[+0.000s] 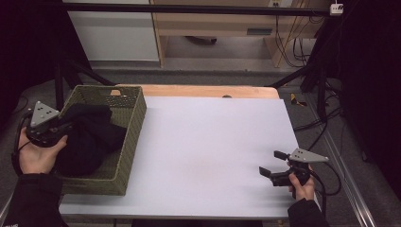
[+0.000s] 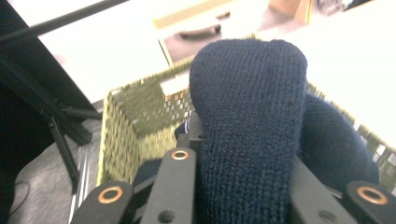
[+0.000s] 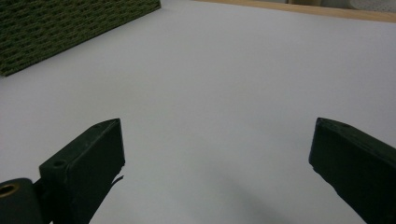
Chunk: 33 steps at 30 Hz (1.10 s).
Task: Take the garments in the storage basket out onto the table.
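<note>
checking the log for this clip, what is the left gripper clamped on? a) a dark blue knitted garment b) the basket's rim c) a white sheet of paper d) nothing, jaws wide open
a: in the left gripper view the dark blue knitted garment bulges up between the jaws of the left gripper, over the woven basket.

A dark blue garment (image 2: 252,121) of ribbed knitted cloth is seen in a rough woven basket (image 1: 130,137), set on a smooth matt white sheet (image 1: 213,142) laid over a wooden table (image 1: 203,91).
</note>
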Each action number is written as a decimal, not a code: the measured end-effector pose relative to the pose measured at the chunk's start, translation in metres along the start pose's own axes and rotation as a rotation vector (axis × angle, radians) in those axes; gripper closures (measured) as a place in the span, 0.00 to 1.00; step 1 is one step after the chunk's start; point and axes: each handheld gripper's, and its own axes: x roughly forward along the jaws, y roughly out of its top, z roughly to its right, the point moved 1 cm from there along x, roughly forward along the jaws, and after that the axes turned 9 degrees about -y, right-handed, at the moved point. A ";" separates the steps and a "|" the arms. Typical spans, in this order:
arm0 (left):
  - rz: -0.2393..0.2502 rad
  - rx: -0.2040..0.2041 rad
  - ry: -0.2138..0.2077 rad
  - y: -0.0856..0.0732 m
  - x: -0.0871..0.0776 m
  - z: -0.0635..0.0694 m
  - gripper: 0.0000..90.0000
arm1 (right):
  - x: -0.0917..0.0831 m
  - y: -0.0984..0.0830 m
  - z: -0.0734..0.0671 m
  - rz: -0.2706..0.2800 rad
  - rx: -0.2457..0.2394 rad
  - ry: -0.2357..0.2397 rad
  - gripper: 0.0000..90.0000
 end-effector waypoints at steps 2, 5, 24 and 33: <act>0.030 -0.004 0.007 0.006 -0.004 0.000 0.88 | 0.000 0.000 0.000 0.000 -0.001 0.000 0.04; 0.077 -0.016 0.011 0.015 -0.010 0.001 0.88 | 0.000 0.000 0.000 0.000 0.000 0.000 0.04; 0.387 -0.092 0.067 0.050 -0.049 -0.005 0.88 | 0.000 0.000 0.000 -0.001 0.001 0.000 0.04; 0.510 -0.083 0.084 0.071 -0.065 0.002 0.88 | 0.000 0.000 0.000 -0.001 0.001 0.001 0.04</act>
